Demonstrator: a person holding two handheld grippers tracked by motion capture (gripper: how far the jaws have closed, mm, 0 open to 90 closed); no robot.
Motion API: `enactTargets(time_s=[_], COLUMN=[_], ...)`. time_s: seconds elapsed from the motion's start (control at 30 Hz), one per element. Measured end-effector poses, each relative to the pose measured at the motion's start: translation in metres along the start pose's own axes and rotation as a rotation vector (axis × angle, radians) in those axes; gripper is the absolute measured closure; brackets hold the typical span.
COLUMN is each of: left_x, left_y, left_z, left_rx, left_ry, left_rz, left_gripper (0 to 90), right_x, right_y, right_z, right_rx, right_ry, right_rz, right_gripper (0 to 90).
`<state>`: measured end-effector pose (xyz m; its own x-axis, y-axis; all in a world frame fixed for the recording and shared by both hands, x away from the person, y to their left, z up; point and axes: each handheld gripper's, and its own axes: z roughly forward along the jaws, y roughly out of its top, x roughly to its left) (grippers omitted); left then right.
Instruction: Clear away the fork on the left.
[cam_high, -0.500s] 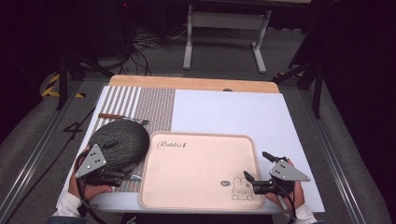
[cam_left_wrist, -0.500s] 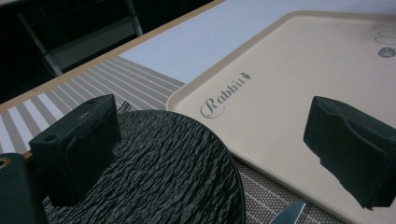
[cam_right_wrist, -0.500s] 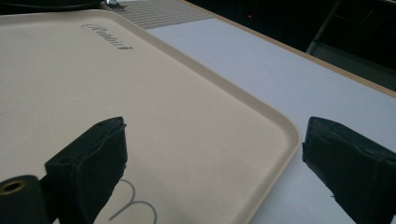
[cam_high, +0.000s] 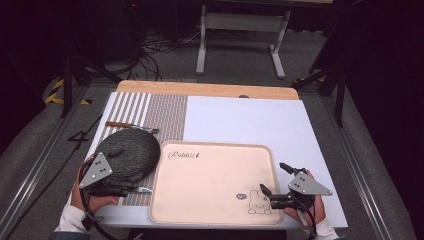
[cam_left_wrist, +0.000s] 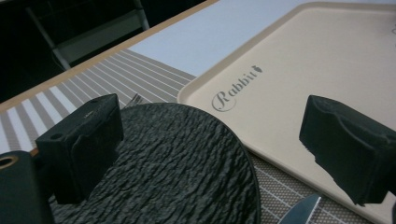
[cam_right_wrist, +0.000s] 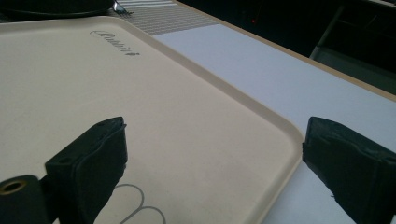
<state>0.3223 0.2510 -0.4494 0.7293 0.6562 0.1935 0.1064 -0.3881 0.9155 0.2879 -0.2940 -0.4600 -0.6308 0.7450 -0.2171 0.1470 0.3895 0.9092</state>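
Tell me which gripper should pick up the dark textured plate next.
Left. The left gripper hangs open at the dark plate, its near rim between the jaws. The right gripper is across the beige tray, over its right edge.

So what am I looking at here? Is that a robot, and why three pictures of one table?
No robot: a person sits at the table and holds a hand tool with a two-jaw claw in each hand. The high view looks down from above; there the left claw is at the lower left and the right claw at the lower right. The other two pictures come from small cameras riding on the claws, each looking out along its own black jaws.

On the table lies a striped placemat. On it sit a dark, rough plate, a fork behind it and a knife near the left claw. Beside it lies a beige tray with a rabbit drawing.

Both claws are open and hold nothing. The left one hovers at the plate, and the right one straddles the tray's corner.
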Motion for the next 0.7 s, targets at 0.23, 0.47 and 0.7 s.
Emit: enactTargets(time_s=[0.23, 0.47, 0.7], left_x=[0.036, 0.087, 0.140], left_y=[0.005, 0.025, 0.032], left_z=[-0.006, 0.003, 0.027], left_rx=[0.044, 0.169, 0.333], left_ry=[0.027, 0.038, 0.040], left_rz=[-0.008, -0.006, -0.047], left_gripper=[8.7, 11.4, 13.1], right_x=[-0.001, -0.002, 0.000], right_y=[-0.002, -0.004, -0.004], right_z=[0.004, 0.005, 0.006], right_rx=[0.016, 0.023, 0.030], right_ry=[0.010, 0.025, 0.048], right_rz=[0.012, 0.019, 0.020], right_gripper=[7.5, 7.5, 7.5])
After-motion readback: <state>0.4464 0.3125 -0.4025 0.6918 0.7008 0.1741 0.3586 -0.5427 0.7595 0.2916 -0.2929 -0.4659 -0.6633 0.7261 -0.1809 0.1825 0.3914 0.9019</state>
